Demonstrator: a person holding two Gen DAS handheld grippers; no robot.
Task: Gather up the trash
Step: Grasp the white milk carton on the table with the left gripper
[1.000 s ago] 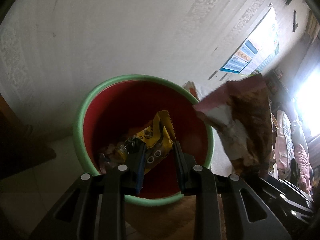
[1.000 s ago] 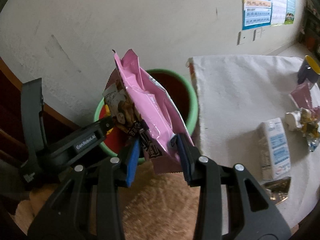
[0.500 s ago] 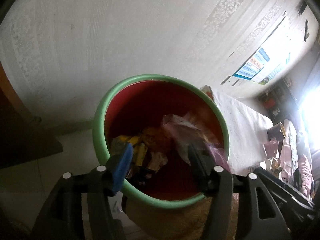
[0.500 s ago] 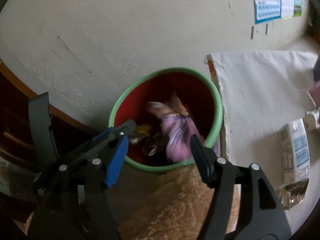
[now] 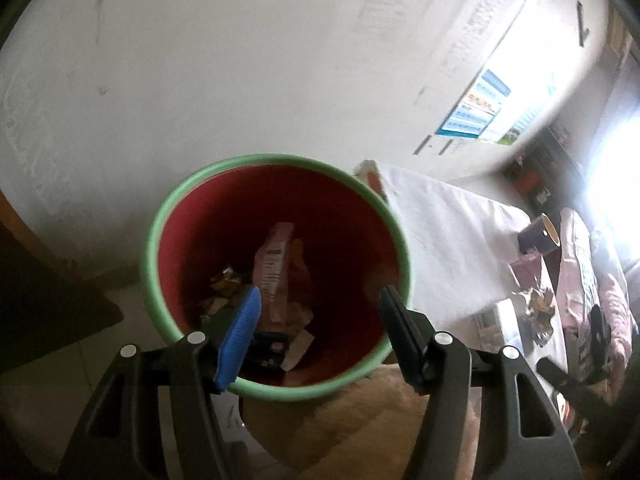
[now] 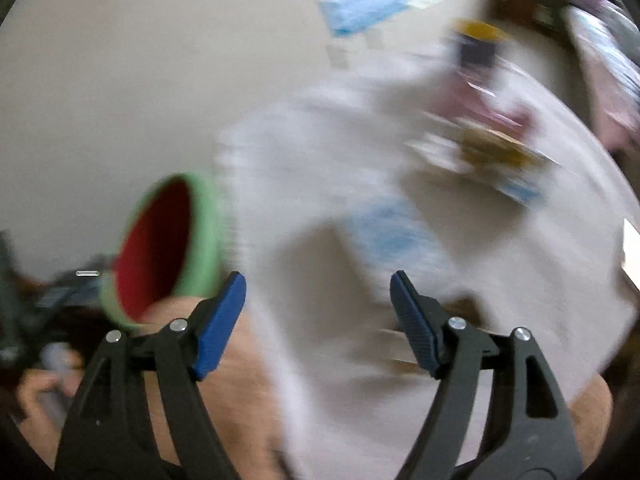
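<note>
Left claw [image 5: 320, 320]: jaws opening, nothing between the pads, i.e. released. It hangs over the trash bin [image 5: 160, 216] (green rim, red inside). The pink snack bag [image 5: 276, 264] lies inside the bin among other wrappers [image 5: 224, 280], leaning near upright.

Right claw [image 6: 318, 308]: jaws also opening, empty, released. It points at the white-clothed surface [image 6: 280, 160], with the bin [image 6: 204, 236] off to its left edge.

Step in hand (judged): both drops done; next pickup from the surface.

Procedure, recommended:
1. Slow the right claw before choosing a target; its view is too smeared to aim from.
2. Pick one item at a time. The blue-and-white carton [image 6: 392, 236] lies nearest the claw, so it is the likely first target.
3. Approach w/ jaws wide, pads either side of the item's narrow dimension; avoid pinching the cloth.
4. Keep the left claw clear of the bin mouth for the next drop.

Limits of view:
- Right view: heavy motion blur. Items on the far surface read only as pink/yellow smears; a dark cup w/ yellow rim [image 6: 476, 40] is barely resolved.
- Left view: the cup [image 5: 538, 236] and litter beside it are small and washed out by window glare at right.
- Bin bottom partly masked by the left claw's fingers; lower contents not identifiable.
- Bin base and floor contact are cut off.
</note>
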